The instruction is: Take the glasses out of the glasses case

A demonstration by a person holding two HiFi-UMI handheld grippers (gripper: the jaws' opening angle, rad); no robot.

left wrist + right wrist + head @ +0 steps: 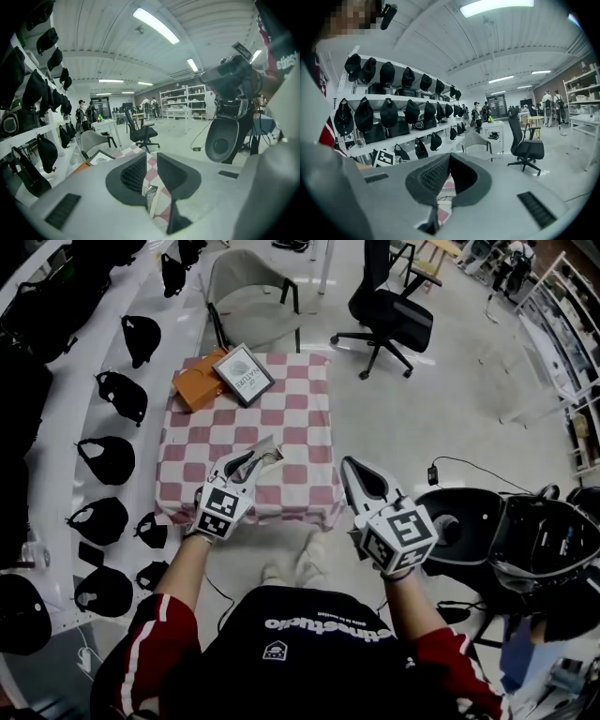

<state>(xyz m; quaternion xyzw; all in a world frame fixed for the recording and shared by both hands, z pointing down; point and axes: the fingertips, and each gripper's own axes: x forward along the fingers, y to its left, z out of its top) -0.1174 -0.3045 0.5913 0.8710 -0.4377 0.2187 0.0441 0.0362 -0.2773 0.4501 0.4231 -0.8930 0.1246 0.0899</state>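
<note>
My left gripper (pixel 261 454) hovers over the near edge of the checkered table (pixel 300 418). It is shut on thin clear-lens glasses (pixel 150 192), which show low between its pads (pixel 133 176). From the right gripper view the glasses (pixel 446 197) appear as a fine wire frame over the cloth. An orange flat case (pixel 192 390) lies at the table's far left corner, well beyond both grippers. My right gripper (pixel 349 465) hangs just off the table's near right corner, shut with nothing in it.
A framed white card (pixel 244 374) rests partly on the orange case. A grey chair (pixel 248 287) stands behind the table and a black office chair (pixel 389 310) further right. Shelves of black caps (pixel 108 460) run along the left. Black equipment (pixel 487 526) sits at right.
</note>
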